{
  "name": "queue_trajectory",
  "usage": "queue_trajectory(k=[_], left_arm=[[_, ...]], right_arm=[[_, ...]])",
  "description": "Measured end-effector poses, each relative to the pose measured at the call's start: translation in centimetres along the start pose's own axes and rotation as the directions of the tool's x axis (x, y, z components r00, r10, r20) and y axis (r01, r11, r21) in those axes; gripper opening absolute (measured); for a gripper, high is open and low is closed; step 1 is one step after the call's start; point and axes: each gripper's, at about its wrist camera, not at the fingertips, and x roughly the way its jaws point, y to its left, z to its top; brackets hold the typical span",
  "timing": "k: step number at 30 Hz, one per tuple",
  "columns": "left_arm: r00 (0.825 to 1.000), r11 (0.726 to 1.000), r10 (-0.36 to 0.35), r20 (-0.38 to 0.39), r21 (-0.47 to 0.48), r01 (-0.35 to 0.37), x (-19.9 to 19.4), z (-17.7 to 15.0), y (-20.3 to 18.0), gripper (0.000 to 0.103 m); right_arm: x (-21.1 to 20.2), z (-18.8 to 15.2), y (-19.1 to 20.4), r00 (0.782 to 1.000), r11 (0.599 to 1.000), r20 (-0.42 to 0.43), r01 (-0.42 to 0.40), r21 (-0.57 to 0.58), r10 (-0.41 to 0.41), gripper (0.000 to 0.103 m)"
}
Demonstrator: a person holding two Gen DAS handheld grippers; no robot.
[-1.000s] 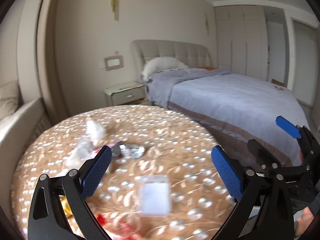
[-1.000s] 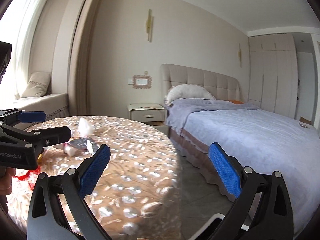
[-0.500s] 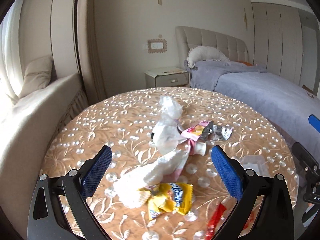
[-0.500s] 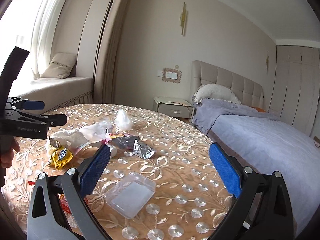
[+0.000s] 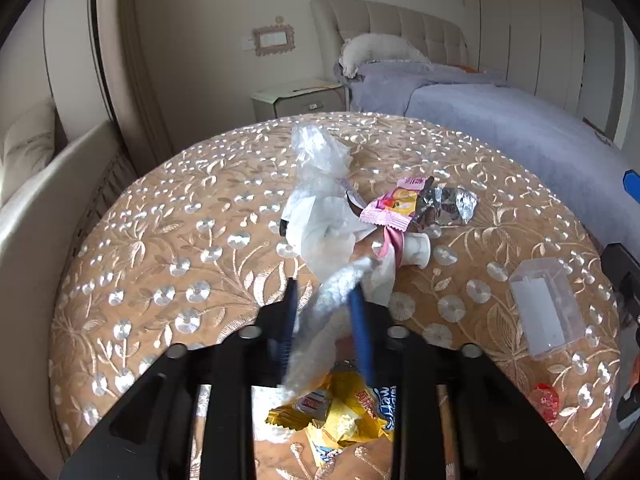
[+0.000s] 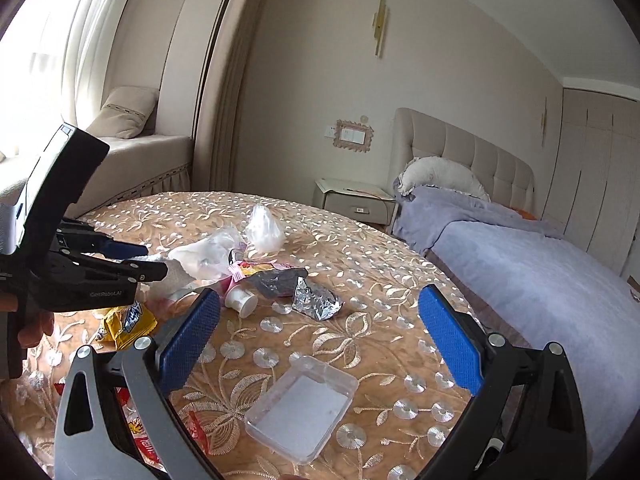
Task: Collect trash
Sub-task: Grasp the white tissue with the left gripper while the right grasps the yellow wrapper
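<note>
- A round table [image 6: 380,280] with a gold embroidered cloth is shown in a bedroom, trash scattered over it.
- The left gripper [image 5: 326,304] is clamped on a crumpled white tissue [image 5: 320,320], just above a yellow snack wrapper [image 5: 340,416].
- The right gripper [image 6: 320,340] is held with its jaws wide apart, above a clear plastic tray [image 6: 302,416] near the table's right edge.
- A pink wrapper [image 5: 394,208], crumpled foil [image 5: 452,206], a small white cup [image 5: 418,250] and a clear plastic bag [image 5: 318,152] are left farther back.
- Collection is judged barely begun; no bin is seen.
</note>
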Motion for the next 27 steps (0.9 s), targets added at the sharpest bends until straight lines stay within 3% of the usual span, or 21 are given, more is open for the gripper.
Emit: queue_trajectory(k=[5, 8, 12, 20, 24, 27], left_arm=[[0.999, 0.999, -0.006, 0.035, -0.031, 0.007, -1.1, 0.5, 0.6, 0.003], [0.997, 0.999, 0.026, 0.078, -0.043, -0.022, -2.8, 1.3, 1.3, 0.003], [0.990, 0.996, 0.041, 0.137, -0.080, -0.030, -5.4, 1.9, 2.4, 0.003], [0.974, 0.993, 0.056, 0.218, -0.113, -0.032, -9.1, 1.9, 3.2, 0.003], [0.973, 0.993, 0.050, 0.225, -0.120, -0.023, -9.9, 1.6, 3.2, 0.003], [0.973, 0.992, 0.053, 0.226, -0.127, -0.025, -10.2, 1.2, 3.4, 0.003]], right_arm=[[0.5, -0.2, -0.1, 0.999, 1.000, -0.022, -0.025, 0.012, 0.025, 0.098], [0.9, -0.2, 0.3, 0.998, 0.999, -0.031, -0.046, 0.011, 0.047, 0.098], [0.9, -0.6, 1.2, 0.991, 0.992, -0.045, -0.128, 0.018, 0.128, 0.098], [0.6, -1.9, 5.3, 0.955, 0.960, -0.124, -0.276, -0.049, 0.268, 0.098], [1.6, -1.4, 7.6, 0.916, 0.926, -0.201, -0.370, -0.080, 0.348, 0.098], [2.1, -1.0, 10.1, 0.901, 0.903, -0.238, -0.402, -0.148, 0.362, 0.098]])
